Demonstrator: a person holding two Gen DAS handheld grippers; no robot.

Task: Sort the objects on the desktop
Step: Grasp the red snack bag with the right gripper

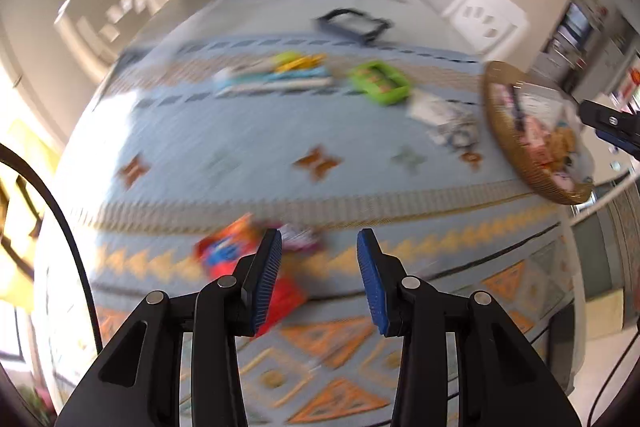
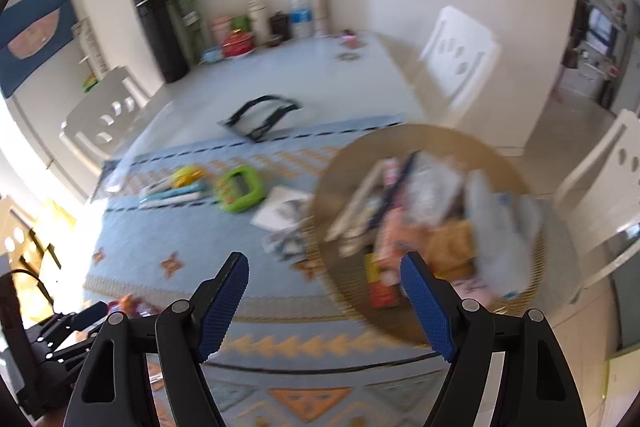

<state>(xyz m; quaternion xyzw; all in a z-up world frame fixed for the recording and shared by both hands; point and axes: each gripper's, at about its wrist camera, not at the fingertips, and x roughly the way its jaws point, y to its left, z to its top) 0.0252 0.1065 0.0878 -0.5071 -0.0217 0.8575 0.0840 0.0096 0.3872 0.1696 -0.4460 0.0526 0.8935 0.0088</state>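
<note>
**Inspector:** Report the surface, left to right.

**Assistant:** A table under a blue patterned cloth (image 1: 248, 147). At the near left edge, just beyond the left gripper (image 1: 319, 277), lies a red and blue packet (image 1: 230, 251) with a smaller pinkish item (image 1: 300, 237) beside it; both are too blurred to identify. The gripper's blue pads stand apart with nothing between them.

**Inspector:** Mid-table?

**Assistant:** A cluster of pens and a yellow-green item (image 2: 176, 187) on the far left of the cloth, then a green calculator-like device (image 2: 240, 188) just to its right. Right of that, white papers (image 2: 282, 213) and small loose pieces, near the basket's rim. Farther back, a dark rectangular tray (image 2: 262, 117) sits alone on the bare tabletop; its contents cannot be made out.

**Inspector:** Containers?

**Assistant:** A round woven basket (image 2: 336, 187) at the right side of the table, piled with mixed goods: a pale blue packet, pink and orange wrappers, a dark pen-like stick, a red and yellow item near the front rim. All are blurred.

**Inspector:** The right gripper?

**Assistant:** The right gripper (image 2: 325, 301) hovers over the near edge, its right finger overlapping the basket's front rim in view. Fingers spread wide, holding nothing.

**Inspector:** Surroundings?

**Assistant:** White chairs (image 2: 460, 55) on both sides; bottles and jars (image 2: 300, 11) along the far wall.
</note>
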